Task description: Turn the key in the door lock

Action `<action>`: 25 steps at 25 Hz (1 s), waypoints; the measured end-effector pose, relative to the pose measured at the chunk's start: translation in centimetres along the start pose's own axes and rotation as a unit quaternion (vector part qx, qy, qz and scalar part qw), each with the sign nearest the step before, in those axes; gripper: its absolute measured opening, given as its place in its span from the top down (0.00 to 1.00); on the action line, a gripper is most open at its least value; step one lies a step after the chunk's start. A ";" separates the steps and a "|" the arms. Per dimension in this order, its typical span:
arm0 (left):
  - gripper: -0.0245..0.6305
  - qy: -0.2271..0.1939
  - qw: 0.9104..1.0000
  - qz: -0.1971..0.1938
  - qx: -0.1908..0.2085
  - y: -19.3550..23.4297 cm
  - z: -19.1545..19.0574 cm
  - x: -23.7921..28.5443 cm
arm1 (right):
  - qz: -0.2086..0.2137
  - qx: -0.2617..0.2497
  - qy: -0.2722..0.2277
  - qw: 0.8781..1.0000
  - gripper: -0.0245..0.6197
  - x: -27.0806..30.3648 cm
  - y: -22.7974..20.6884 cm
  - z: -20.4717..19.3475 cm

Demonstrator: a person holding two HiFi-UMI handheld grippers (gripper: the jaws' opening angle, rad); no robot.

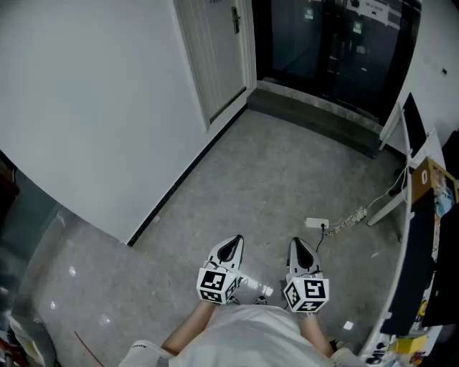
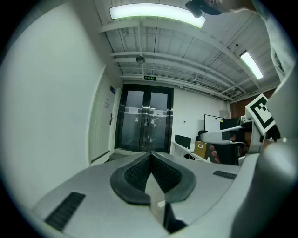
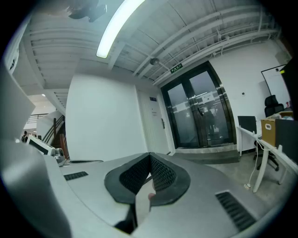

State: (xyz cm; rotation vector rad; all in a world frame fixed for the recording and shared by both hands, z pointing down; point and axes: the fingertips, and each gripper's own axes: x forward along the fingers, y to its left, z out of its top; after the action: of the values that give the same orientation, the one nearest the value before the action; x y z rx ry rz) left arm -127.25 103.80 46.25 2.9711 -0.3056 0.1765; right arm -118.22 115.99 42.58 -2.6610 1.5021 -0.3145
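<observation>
Floor point(image 1: 287, 179), grey and speckled, fills the middle of the head view, with a white wall point(image 1: 93, 107) down the left. At the upper middle stands a white door point(image 1: 219, 57); its handle point(image 1: 235, 20) shows, but the lock is too small to make out a key. Well apart from it, at bottom centre, the left gripper point(image 1: 231, 245) and right gripper point(image 1: 301, 247) sit side by side, each with jaws pressed together on nothing.
</observation>
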 end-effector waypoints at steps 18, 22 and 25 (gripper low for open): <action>0.95 -0.002 0.999 0.040 -0.018 3.4 -0.9 -3.5 | 0.060 -0.014 0.029 0.998 0.96 1.4 6.3 -2.2; 0.95 -0.013 0.998 0.053 -0.014 3.7 0.1 -2.9 | 0.052 -0.009 0.013 0.999 0.96 1.7 5.0 -1.0; 0.95 -0.023 0.998 0.057 -0.007 2.9 0.8 -2.1 | 0.047 -0.008 0.009 0.999 0.96 1.6 3.6 -0.5</action>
State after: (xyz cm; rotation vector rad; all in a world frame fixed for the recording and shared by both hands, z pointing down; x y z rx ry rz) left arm -129.81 101.29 45.59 2.9480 -0.4815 0.1192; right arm -120.56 112.71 42.75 -2.5950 1.6368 -0.3224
